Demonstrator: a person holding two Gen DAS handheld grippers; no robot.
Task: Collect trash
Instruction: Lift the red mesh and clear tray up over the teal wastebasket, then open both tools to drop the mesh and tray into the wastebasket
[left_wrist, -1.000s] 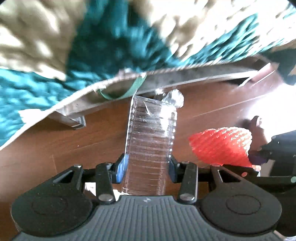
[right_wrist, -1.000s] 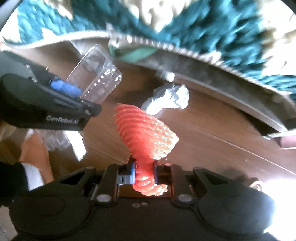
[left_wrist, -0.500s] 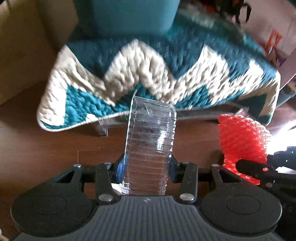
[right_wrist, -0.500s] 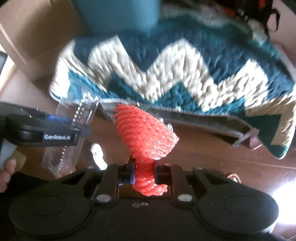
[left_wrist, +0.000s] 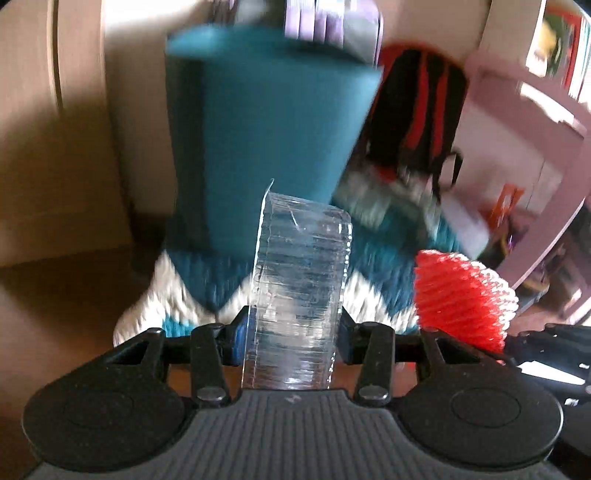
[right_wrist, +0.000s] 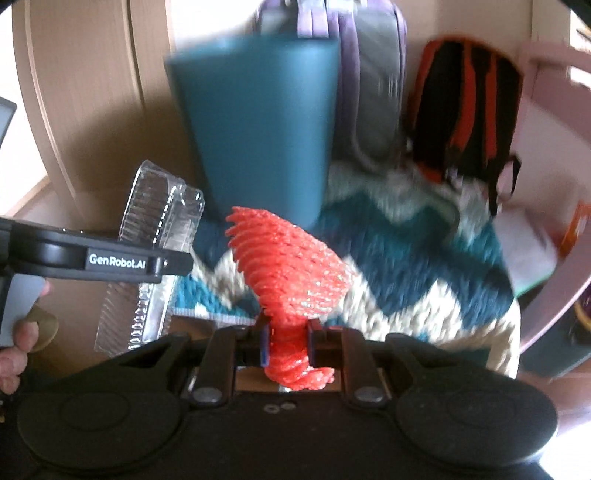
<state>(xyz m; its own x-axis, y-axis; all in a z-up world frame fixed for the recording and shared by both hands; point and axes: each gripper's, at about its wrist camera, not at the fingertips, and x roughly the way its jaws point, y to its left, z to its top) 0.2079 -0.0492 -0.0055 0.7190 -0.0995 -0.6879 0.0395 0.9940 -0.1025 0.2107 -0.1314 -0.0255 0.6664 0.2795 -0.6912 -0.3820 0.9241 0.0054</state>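
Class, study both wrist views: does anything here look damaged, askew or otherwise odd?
Nothing looks spilled or broken. The clear plastic container, clamped in the left gripper, has a small nick near its top edge. The red foam net in the right gripper is pinched and twisted.

Both views are being taken from just behind a claw, looking forward and slanting downward along its fingers. In the left wrist view, the left claw is being seen close at the bottom edge, with the clear plastic tray filling the centre. In the right wrist view, the right claw is being seen equally near, with the red foam net rising from it. The same background is being shared by both: the teal cushion and the zigzag blanket beneath it. Each camera is being caught by the other's side: the net at the left view's right edge, the tray at the right view's left.
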